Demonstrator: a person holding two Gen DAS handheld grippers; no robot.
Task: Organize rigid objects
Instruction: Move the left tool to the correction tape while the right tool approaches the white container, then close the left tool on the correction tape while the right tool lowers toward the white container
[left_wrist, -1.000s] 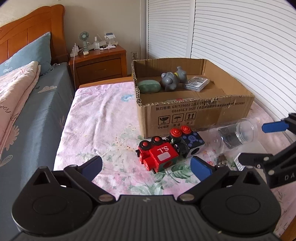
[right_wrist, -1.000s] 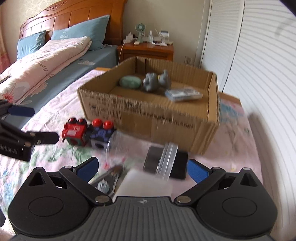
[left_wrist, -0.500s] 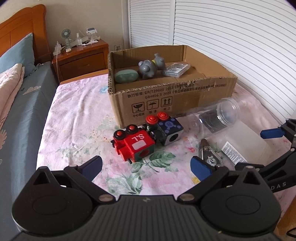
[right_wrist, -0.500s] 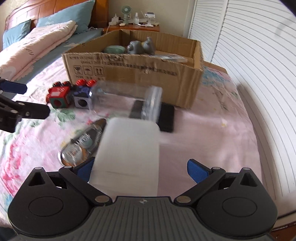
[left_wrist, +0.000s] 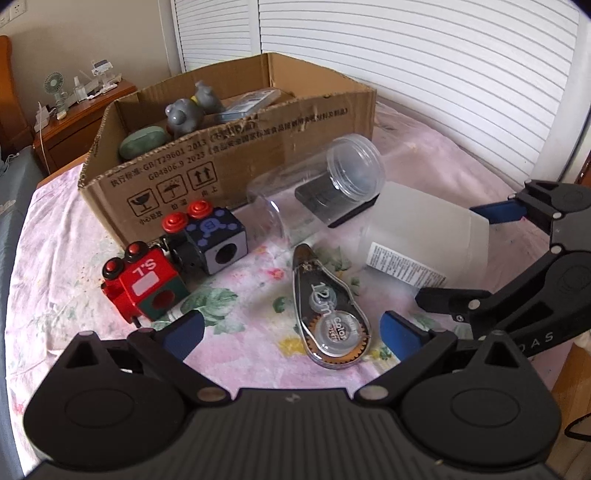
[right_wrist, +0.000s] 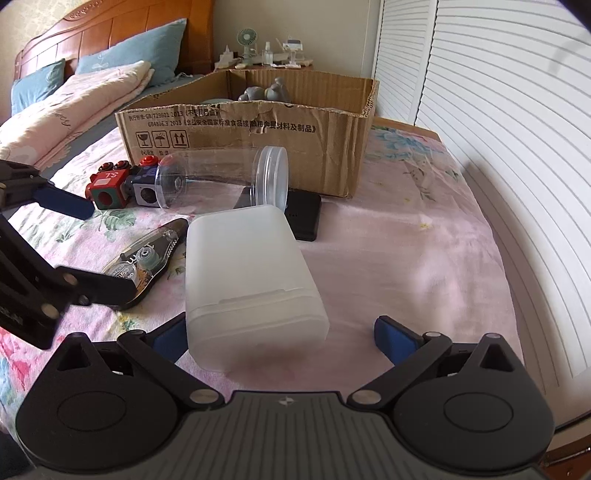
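Frosted white plastic fills the gap of the right tongs (right_wrist: 280, 334): a translucent box (right_wrist: 251, 280) lies flat on the pink floral bedspread (right_wrist: 406, 251), its lidded end between the spread blue pads, which stand clear of its sides. Its long axis runs straight away from the tongs toward the cardboard box (right_wrist: 258, 136). From the left wrist view the same translucent box (left_wrist: 421, 236) shows a printed label on its near face.

The left tongs (left_wrist: 291, 332) are also wide open and hold nothing. Between their pads lies a correction tape dispenser (left_wrist: 328, 317), flat on the bedspread, its narrow tip pointing away toward the cardboard box (left_wrist: 229, 147).

Beyond the tape, a clear plastic jar (left_wrist: 317, 192) lies on its side just in front of the cardboard box, with its lidded end toward the translucent box and resting over a black flat device (right_wrist: 303, 214). To the left sit a red toy train block (left_wrist: 142, 284) and a blue-and-black toy block (left_wrist: 207, 240), touching each other.

Inside the cardboard box are a grey animal figure (left_wrist: 188, 110), a green oval case (left_wrist: 142, 142) and a flat packet (left_wrist: 247, 103).
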